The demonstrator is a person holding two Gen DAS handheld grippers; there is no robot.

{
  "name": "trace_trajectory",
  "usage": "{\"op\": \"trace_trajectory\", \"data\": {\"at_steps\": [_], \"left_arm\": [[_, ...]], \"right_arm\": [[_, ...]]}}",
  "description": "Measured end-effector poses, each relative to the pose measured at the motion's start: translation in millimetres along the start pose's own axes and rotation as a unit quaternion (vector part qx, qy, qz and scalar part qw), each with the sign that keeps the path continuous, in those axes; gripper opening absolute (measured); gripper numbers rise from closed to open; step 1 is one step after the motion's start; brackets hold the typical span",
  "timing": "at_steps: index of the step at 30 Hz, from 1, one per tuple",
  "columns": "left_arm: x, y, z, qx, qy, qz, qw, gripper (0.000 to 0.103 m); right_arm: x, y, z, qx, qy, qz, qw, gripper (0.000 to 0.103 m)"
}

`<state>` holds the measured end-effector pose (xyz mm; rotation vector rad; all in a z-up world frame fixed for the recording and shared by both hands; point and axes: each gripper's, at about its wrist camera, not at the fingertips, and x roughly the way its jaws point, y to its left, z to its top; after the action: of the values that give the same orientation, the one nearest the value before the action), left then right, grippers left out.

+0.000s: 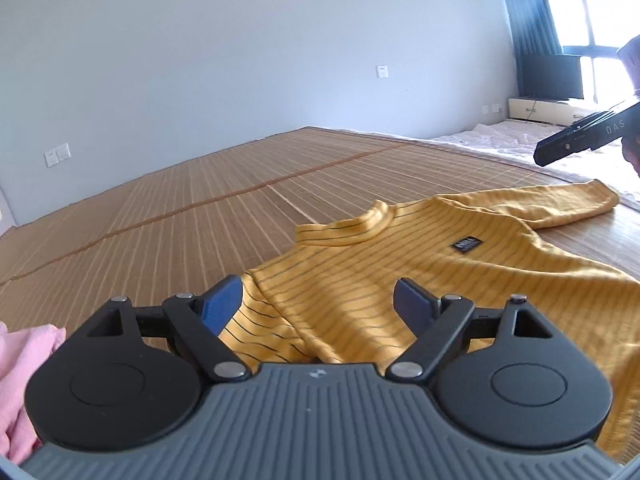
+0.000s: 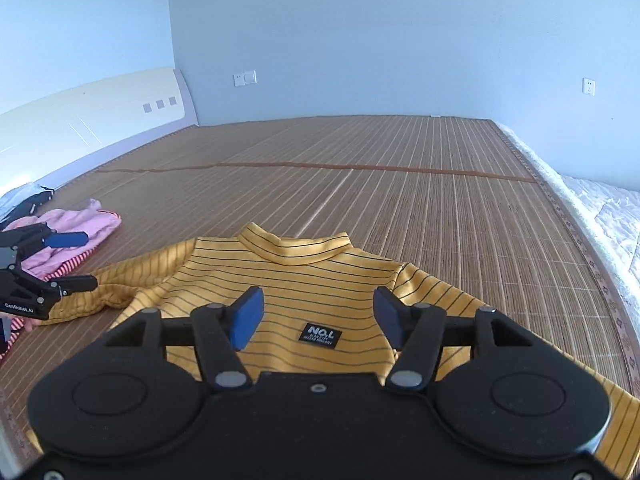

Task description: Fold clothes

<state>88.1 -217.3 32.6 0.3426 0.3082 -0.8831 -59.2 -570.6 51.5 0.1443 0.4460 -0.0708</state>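
Yellow striped shirt [image 2: 320, 280] flat beneath open right gripper [image 2: 316, 320]

Yellow striped top [image 2: 320, 292] flat, apparently unfolded.

- The yellow striped top [image 1: 400, 280] is being viewed closely from its left, over the left hand-held gripper [image 1: 318, 304].
- It is being viewed frontally over the right hand-held gripper [image 2: 316, 320]; both views are sharing it.
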Motion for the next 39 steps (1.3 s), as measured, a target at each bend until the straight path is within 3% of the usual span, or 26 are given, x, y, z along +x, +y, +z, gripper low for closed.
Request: {"op": "trace_trajectory", "data": {"at_steps": [3, 6, 7, 8, 9, 11, 15, 19, 30, 33, 36, 39], "left_arm": [[-41, -40, -30, 0.008, 0.016, -0.018, 0.9997, 0.091], [-62, -72, -56, 0.019, 0.037, -0.022, 0.9989, 0.091], [-64, -81, -63, 0.024, 0.043, -0.026, 0.9985, 0.091], [-64, -89, -70, 0.030, 0.050, -0.026, 0.9980, 0.091], [-62, -96, -75, 0.036, 0.057, -0.022, 0.9975, 0.091], [-55, -106, -86, 0.044, 0.079, 0.000, 0.9959, 0.091], [-55, -101, -107, 0.045, 0.112, 0.018, 0.9925, 0.091], [-69, -79, -117, -0.015, 0.132, -0.001, 0.9912, 0.091], [-90, -46, -120, -0.020, 0.152, 0.007, 0.9881, 0.092], [-96, -46, -104, -0.008, 0.133, 0.002, 0.9911, 0.092], [-79, -49, -74, 0.001, 0.091, 0.032, 0.9953, 0.092], [-40, -45, -46, -0.021, 0.064, 0.062, 0.9958, 0.092]], "right_arm": [[-41, 13, -41, 0.022, -0.004, -0.006, 1.000, 0.071], [-59, 24, -86, 0.046, 0.022, -0.020, 0.998, 0.068], [-61, 29, -100, 0.055, 0.034, -0.028, 0.998, 0.063], [-61, 33, -112, 0.063, 0.046, -0.032, 0.996, 0.050], [-57, 36, -119, 0.070, 0.057, -0.028, 0.996, 0.044], [-50, 45, -129, 0.075, 0.075, -0.021, 0.994, 0.044], [-55, 70, -149, 0.027, 0.111, -0.047, 0.992, 0.044], [-70, 72, -165, 0.069, 0.101, -0.039, 0.992, 0.051], [-83, 88, -159, -0.019, 0.148, -0.065, 0.987, 0.051], [-91, 90, -143, -0.010, 0.104, -0.046, 0.994, 0.052], [-76, 97, -116, -0.021, 0.058, -0.022, 0.998, 0.061], [-40, 97, -92, -0.046, 0.033, -0.045, 0.997, 0.061]]}}
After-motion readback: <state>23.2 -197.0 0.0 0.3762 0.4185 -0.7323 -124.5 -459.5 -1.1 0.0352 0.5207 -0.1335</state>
